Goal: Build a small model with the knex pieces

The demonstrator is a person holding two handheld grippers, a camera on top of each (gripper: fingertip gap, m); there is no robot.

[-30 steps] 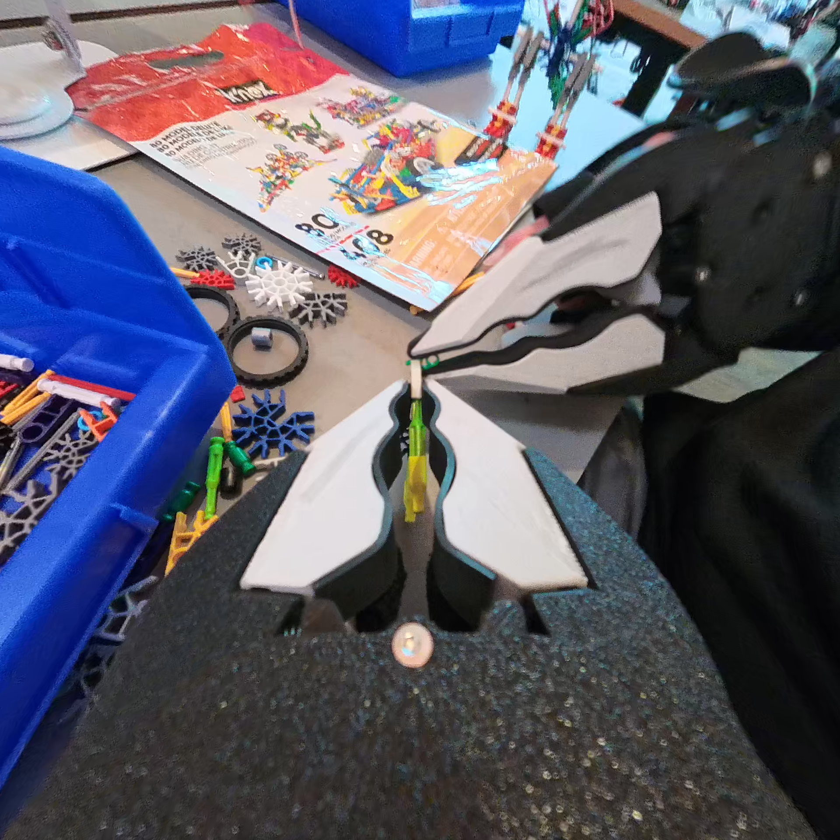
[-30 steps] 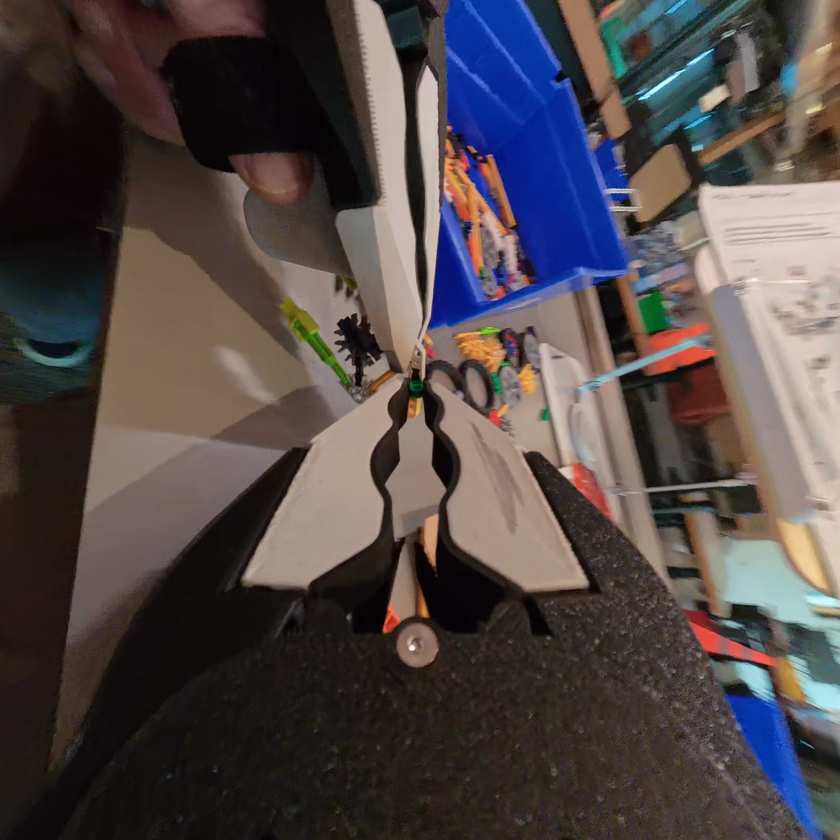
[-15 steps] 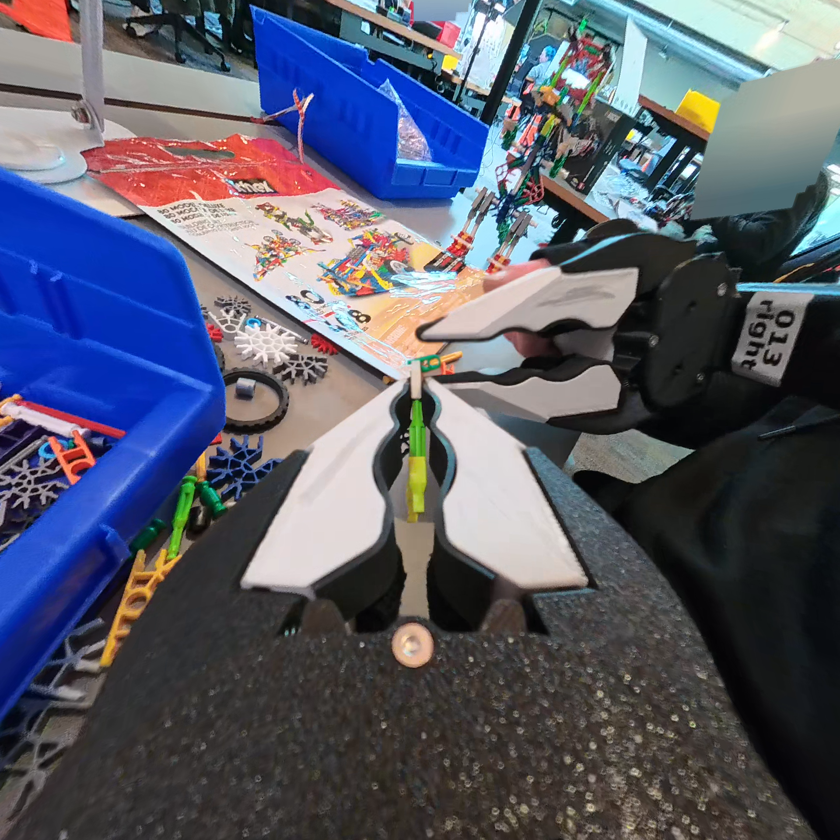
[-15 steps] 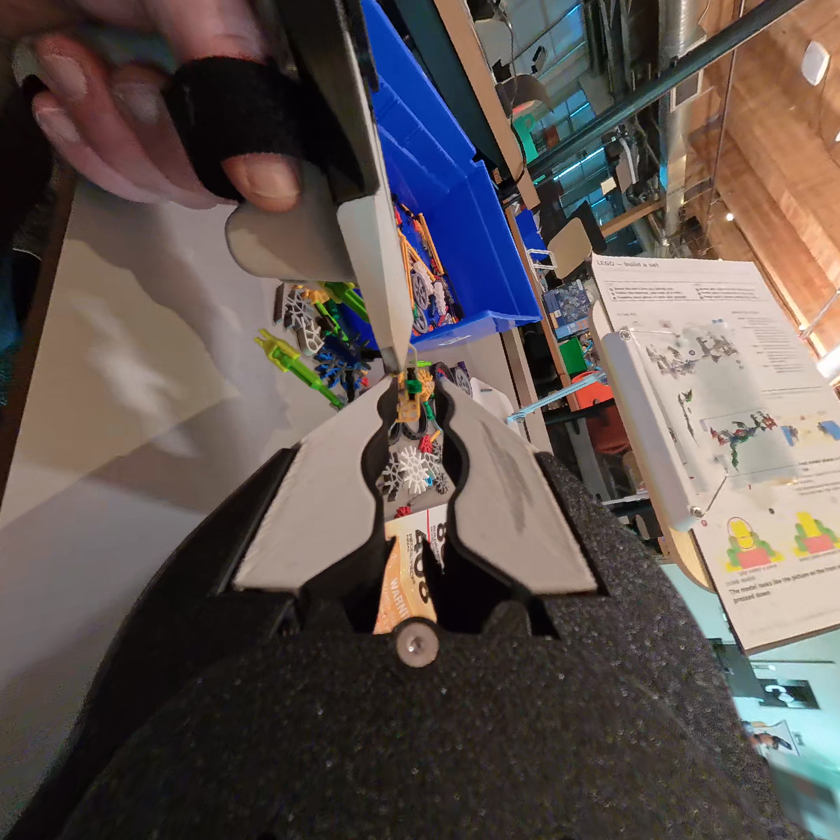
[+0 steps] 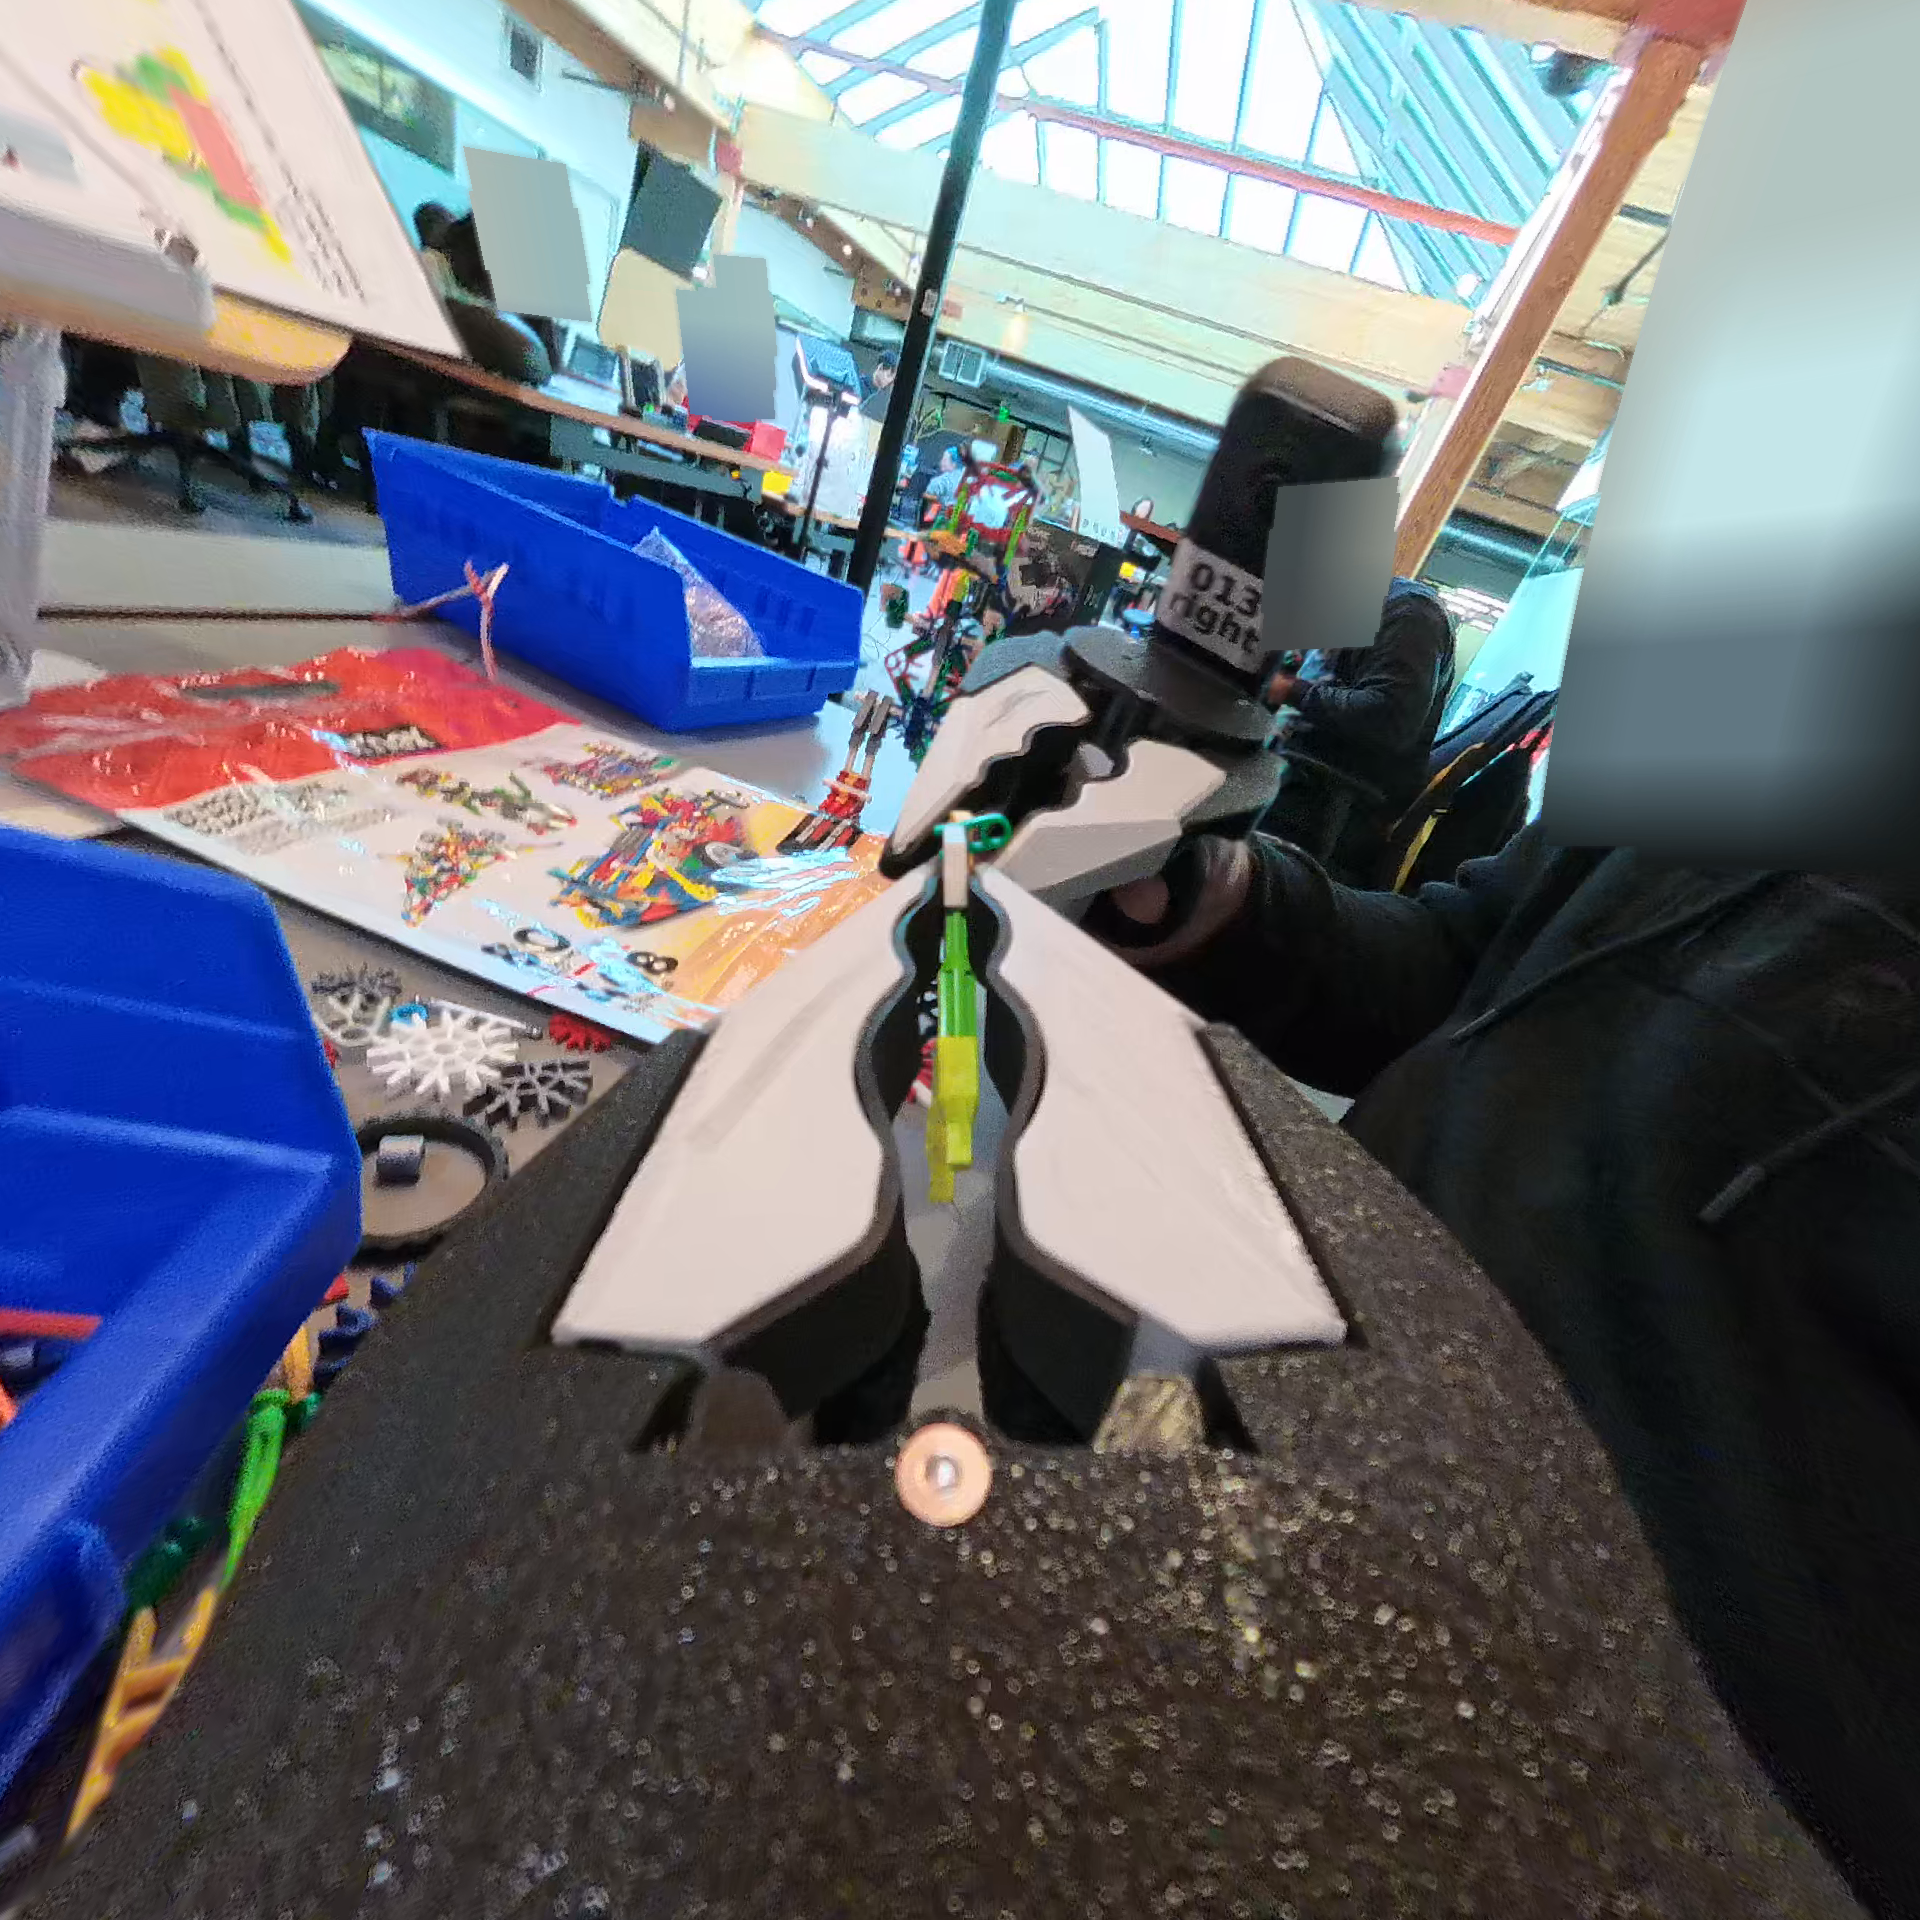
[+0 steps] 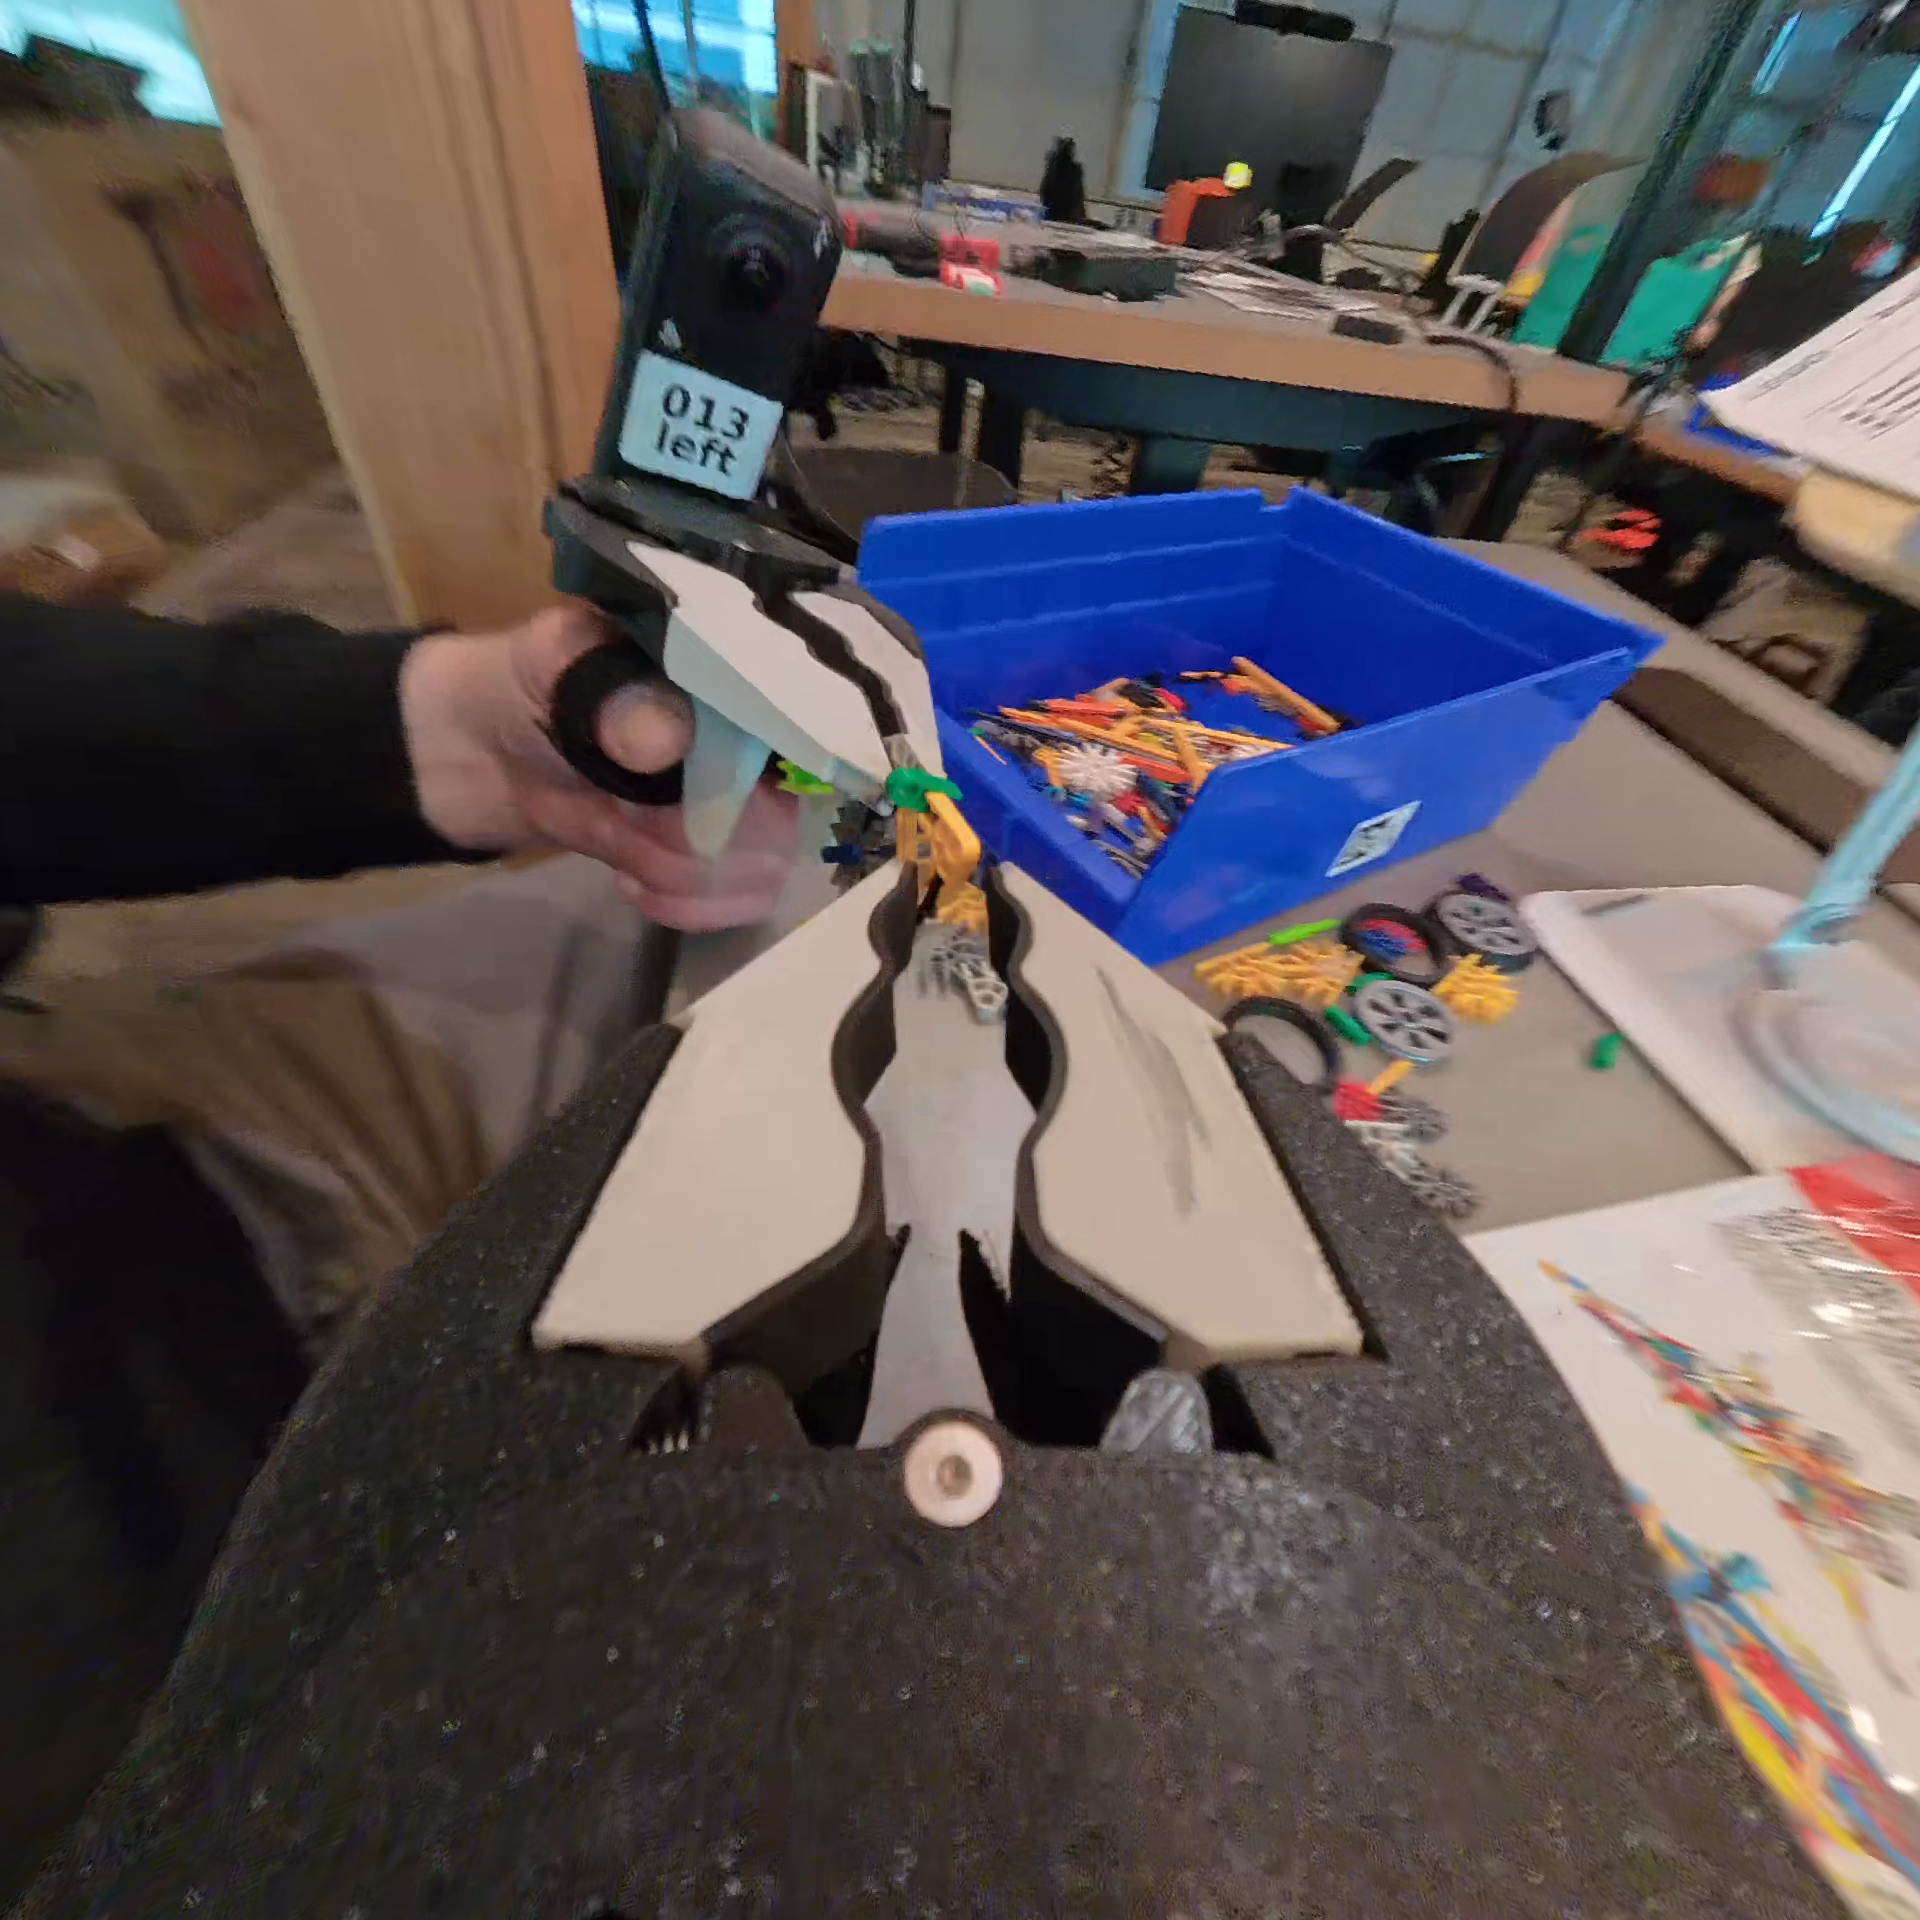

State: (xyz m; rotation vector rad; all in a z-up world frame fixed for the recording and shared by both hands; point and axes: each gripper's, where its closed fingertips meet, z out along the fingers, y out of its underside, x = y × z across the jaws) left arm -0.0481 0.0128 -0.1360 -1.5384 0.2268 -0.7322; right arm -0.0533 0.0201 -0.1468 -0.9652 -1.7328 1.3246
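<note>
My left gripper (image 5: 954,883) is shut on a lime-green rod (image 5: 954,1049) that runs back between its fingers, with a white piece (image 5: 956,860) at its front end. A small green connector (image 5: 979,831) sits on that end. My right gripper (image 6: 948,883) is closed on a yellow connector (image 6: 940,847) that joins the green connector (image 6: 914,790). The two grippers meet tip to tip above the table. The left gripper also shows in the right wrist view (image 6: 906,767), held by a hand (image 6: 499,738). One finger (image 5: 987,743) of the right gripper shows in the left wrist view.
A blue bin (image 6: 1382,831) of rods and connectors stands just behind the grippers; it also fills the left of the left wrist view (image 5: 156,1143). Loose wheels and connectors (image 6: 1392,997) lie on the table. A printed sheet (image 5: 468,821), a second blue bin (image 5: 582,613) and a wooden post (image 6: 416,312) are nearby.
Both grippers have lifted and tilted up, so more of the room shows. The right gripper has turned upright. The left grip on the green rod is unchanged and the tips stay together.
</note>
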